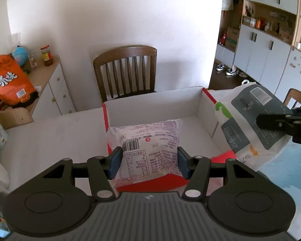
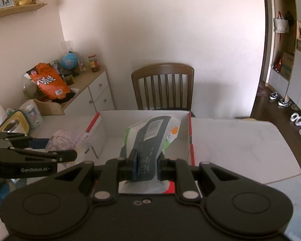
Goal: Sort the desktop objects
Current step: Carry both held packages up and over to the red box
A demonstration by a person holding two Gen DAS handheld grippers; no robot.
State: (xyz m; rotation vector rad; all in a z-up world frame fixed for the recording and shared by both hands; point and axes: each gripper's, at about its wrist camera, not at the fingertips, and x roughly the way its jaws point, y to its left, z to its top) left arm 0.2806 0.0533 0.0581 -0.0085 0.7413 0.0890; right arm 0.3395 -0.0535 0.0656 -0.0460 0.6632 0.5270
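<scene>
The white surface (image 1: 50, 136) carries an open cardboard box (image 1: 156, 104) with red outer walls and a white interior; it lies directly ahead of both hands, its opening facing up. The left gripper (image 1: 149, 163) holds a white snack packet (image 1: 148, 146) printed with purple text and a barcode, its fingers (image 1: 115, 163) closed on the packet's two side edges, the packet hanging over the near wall of the box. The right gripper (image 2: 145, 167) is clamped on a white pouch with a dark label (image 2: 152, 140), fingers nearly together, pinching the pouch's near end. The pouch's long axis runs straight forward from the fingers, its far end over the box interior (toward the right wall). Judged from this, both items sit above the box, so release depends on clearing the near wall.
</scene>
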